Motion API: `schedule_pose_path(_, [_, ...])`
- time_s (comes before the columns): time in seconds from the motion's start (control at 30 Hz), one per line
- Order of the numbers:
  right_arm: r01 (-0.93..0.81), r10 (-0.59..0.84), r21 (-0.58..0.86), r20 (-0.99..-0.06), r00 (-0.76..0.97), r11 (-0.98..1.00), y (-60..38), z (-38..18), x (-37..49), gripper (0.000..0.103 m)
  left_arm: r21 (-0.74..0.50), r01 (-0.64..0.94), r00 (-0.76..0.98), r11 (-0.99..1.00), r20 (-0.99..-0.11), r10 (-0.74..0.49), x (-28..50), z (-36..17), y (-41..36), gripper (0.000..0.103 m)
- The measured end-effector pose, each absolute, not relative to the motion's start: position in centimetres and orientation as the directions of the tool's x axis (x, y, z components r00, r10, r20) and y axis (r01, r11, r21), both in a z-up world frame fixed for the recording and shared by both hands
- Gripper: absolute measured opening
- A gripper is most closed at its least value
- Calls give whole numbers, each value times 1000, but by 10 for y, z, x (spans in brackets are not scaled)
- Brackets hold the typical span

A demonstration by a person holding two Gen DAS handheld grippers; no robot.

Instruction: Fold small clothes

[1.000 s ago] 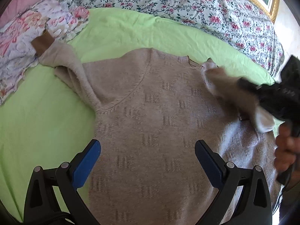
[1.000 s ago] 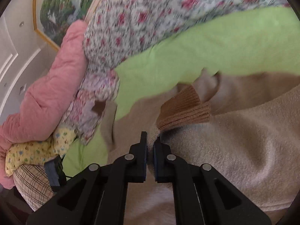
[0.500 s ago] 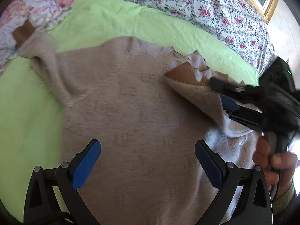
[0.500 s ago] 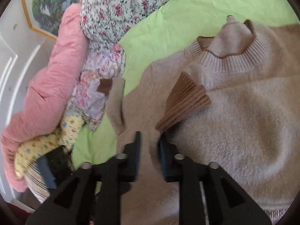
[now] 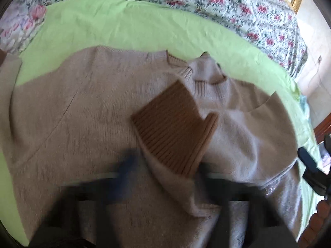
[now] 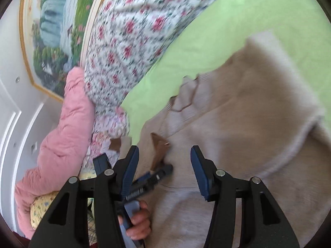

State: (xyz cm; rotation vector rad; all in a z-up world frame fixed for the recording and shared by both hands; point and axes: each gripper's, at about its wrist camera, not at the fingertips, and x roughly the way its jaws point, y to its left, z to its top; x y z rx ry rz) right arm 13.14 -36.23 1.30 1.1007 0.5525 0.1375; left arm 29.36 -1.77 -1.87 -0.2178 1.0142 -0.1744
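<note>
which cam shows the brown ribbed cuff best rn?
Left wrist. The brown ribbed cuff lies mid-frame on the beige sweater, close and sharp enough to show the ribbing. Right wrist shows it only as a small, edge-on brown sliver beside the left tool.

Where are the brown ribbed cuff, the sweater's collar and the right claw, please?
brown ribbed cuff [image 5: 171, 124]: left wrist view, middle of the ribbing.
collar [image 5: 206, 70]: left wrist view, upturned neck fabric.
right claw [image 6: 164, 171]: right wrist view, midway between fingertips.
</note>
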Motion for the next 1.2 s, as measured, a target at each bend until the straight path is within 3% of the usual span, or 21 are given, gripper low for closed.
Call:
schedule_pose_path(0.13, [184, 345, 869, -365, 865, 459, -372, 12, 117, 53, -362, 1, 592, 932, -751, -292, 272, 0, 26, 9])
schedule_pose_path(0.23, [204, 327, 866, -376, 867, 456, -379, 8, 109, 53, -419, -39, 558, 907, -762, -328, 268, -13, 54, 21])
schedule_pose_path(0.43, [259, 275, 837, -425, 862, 483, -392, 7, 103, 53, -452, -39, 527, 891, -767, -366, 281, -30, 56, 26])
schedule_pose_path(0.47, [274, 253, 824, -439, 862, 496, -396, 10, 101, 53, -448, -23, 525, 893, -766, -371, 283, -31, 52, 23])
schedule_pose_path(0.5, [288, 234, 815, -449, 862, 503, -401, 12, 100, 53, -431, -11, 529, 902, -768, -361, 285, -28, 48, 5])
schedule_pose_path(0.6, [320, 184, 798, -465, 866, 510, -418, 19, 93, 53, -427, 13, 618, 904, -708, -343, 272, -3, 51, 5])
schedule_pose_path(0.67, [356, 135, 764, -494, 859, 538, -427, 22, 88, 53, -378, -9, 648, 926, -707, -282, 263, 1, 61, 5])
schedule_pose_path(0.77, [428, 70, 701, -561, 825, 571, -445, 20, 95, 54, -402, -25, 622, 915, -723, -300, 260, -11, 80, 5])
schedule_pose_path(1.03, [502, 90, 516, -754, 650, 694, -444, -19, 167, 54, -361, 1, 622, 933, -730, -283, 252, -10, 76, 6])
schedule_pose_path(1.07, [494, 91, 488, -772, 630, 720, -440, -24, 174, 52, -360, -1, 618, 933, -733, -282, 252, -11, 76, 6])
schedule_pose_path(1.1, [486, 77, 462, -779, 623, 742, -437, -25, 178, 22, -359, -3, 617, 933, -735, -281, 253, -10, 76, 6])
schedule_pose_path(1.13, [478, 83, 467, -774, 627, 744, -436, -25, 177, 10, -354, 4, 623, 935, -730, -279, 253, -6, 74, 6])
schedule_pose_path(1.2, [475, 64, 491, -741, 668, 730, -444, -14, 168, 9, -346, 38, 649, 937, -705, -287, 252, 6, 69, 6])
